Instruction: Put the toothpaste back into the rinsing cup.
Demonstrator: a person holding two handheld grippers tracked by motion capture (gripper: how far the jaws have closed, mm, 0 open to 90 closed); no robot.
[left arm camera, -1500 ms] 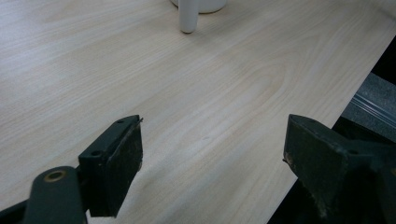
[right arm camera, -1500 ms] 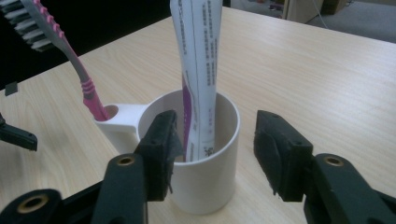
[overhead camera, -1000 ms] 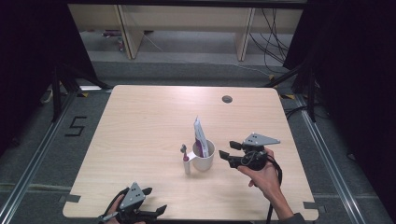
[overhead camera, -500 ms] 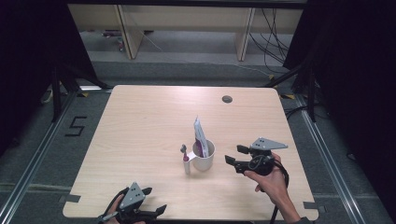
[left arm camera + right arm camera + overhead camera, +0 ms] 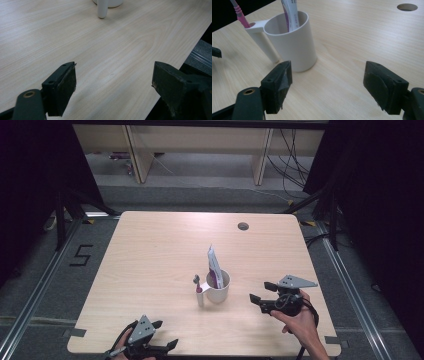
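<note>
**Cup ahead of open jaws**

Our right gripper (image 5: 261,296) has just been opening its jaws; they stand wide apart with nothing between them. At about eleven o'clock in the right gripper view, just beyond the near jaw, sits the white cup (image 5: 292,42), upright on the table (image 5: 160,250). A toothpaste tube (image 5: 214,265) stands in it, long axis near vertical, tip up. A pink toothbrush (image 5: 240,14) rises from the side holder. Our left gripper (image 5: 161,340) rests at the table's near edge, jaws spread, empty.
</note>
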